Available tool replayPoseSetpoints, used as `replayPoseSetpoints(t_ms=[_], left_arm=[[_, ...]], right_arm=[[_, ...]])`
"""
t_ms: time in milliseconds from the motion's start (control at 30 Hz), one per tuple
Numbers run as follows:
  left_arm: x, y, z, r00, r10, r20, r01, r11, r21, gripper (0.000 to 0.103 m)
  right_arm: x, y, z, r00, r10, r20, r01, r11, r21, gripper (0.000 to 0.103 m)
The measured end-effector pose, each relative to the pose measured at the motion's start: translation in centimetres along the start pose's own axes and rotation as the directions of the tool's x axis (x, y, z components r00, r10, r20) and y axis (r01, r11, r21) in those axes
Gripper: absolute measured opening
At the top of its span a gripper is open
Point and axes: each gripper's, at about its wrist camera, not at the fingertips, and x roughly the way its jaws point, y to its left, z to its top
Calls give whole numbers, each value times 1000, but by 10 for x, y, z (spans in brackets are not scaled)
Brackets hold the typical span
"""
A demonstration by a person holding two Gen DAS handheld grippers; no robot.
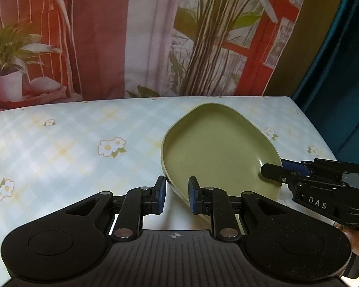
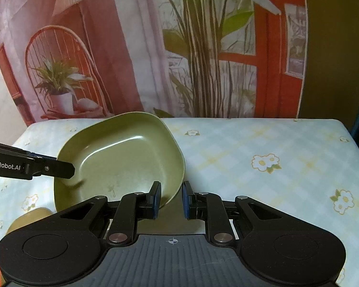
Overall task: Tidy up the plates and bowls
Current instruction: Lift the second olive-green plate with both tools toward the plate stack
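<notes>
"DAS" on right gripper [image 1: 271,171] body; "GenRobot.AI" on left gripper [image 2: 67,168] side.

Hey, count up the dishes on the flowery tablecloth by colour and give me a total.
Green dishes: 1, the green dish, both grippers' jaws straddling its rim.
Tan dishes: 1, the tan piece, mostly hidden, kind unclear.
Total: 2

a printed curtain [image 2: 155,47] of plants and a red chair hangs behind the flowered tabletop [image 2: 275,155].

green plate [image 1: 217,148] tilted, rim between left gripper [image 1: 177,195] fingers [image 1: 160,195]
</notes>
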Motion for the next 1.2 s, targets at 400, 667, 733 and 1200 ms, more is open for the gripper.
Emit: replayPoseSetpoints(t_ms=[400,667,733,1200], left_arm=[[-35,-1,-8,999,-6,49,7,1000,-2,21],[-59,0,-18,997,-4,83,5,1000,-13,21],[-64,1,-21,996,-9,86,10,1000,-16,21],[-94,19,-55,998,-9,67,12,999,-33,21]], right_arm=[[-30,12,2,999,2,37,-1,1000,-17,17],[-52,27,1,998,9,59,-7,999,-40,17],[-56,31,0,998,11,58,-8,999,-48,17],[-77,71,-15,998,43,44,-39,995,-92,17]])
